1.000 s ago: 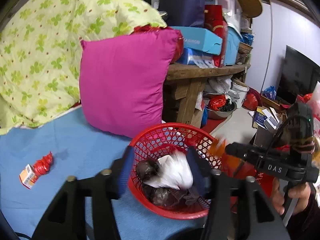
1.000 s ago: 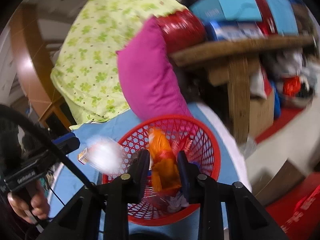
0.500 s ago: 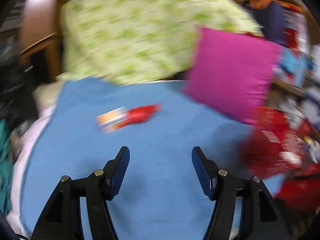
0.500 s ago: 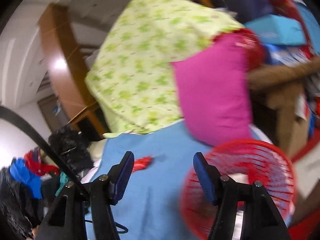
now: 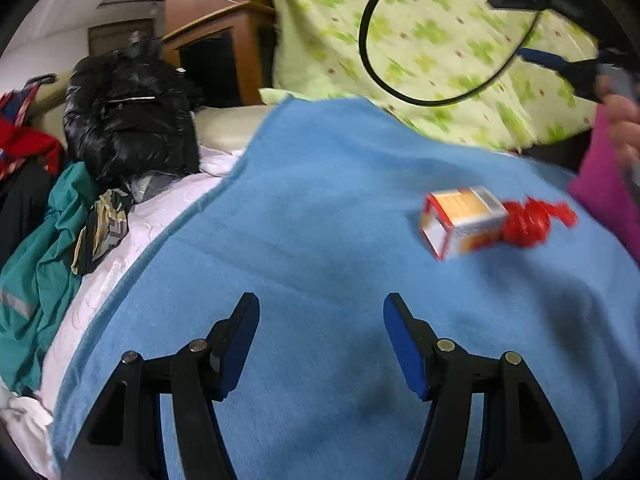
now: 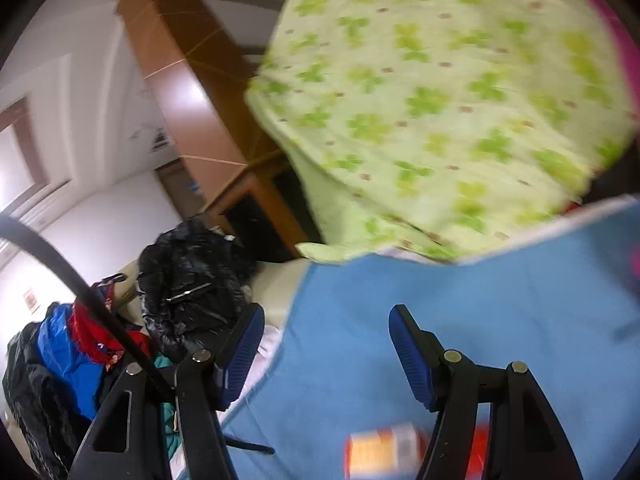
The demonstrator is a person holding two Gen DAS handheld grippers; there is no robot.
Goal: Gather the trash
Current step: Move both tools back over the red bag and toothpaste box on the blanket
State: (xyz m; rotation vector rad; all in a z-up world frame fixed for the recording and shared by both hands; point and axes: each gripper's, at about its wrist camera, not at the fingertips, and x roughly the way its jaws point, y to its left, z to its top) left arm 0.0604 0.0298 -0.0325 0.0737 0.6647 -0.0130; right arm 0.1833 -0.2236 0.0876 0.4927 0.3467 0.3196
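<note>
Left gripper (image 5: pixel 320 344): jaws stand about half apart, nothing between them, only blue blanket (image 5: pixel 304 248) beneath. Right gripper (image 6: pixel 326 346): jaws opening, roughly half apart, empty; blanket and the bed edge show through the gap.

Task items, left wrist view: a small orange-and-white carton (image 5: pixel 460 222) lies on the blanket at about 2 o'clock from the left gripper, near but clear of it. A crumpled red wrapper (image 5: pixel 534 220) touches the carton's right end. In the right wrist view the carton (image 6: pixel 384 454) sits at 6 o'clock, low in frame below the jaws, blurred.

Further out: magenta pillow (image 5: pixel 608 196) at 3 o'clock. A green-patterned quilt (image 5: pixel 432 40) is heaped at 12 to 1 o'clock. A black jacket (image 5: pixel 132 120) sits at 10 o'clock, with teal clothing (image 5: pixel 48 248) at 9 o'clock. A wooden cabinet (image 5: pixel 224 52) stands behind.
</note>
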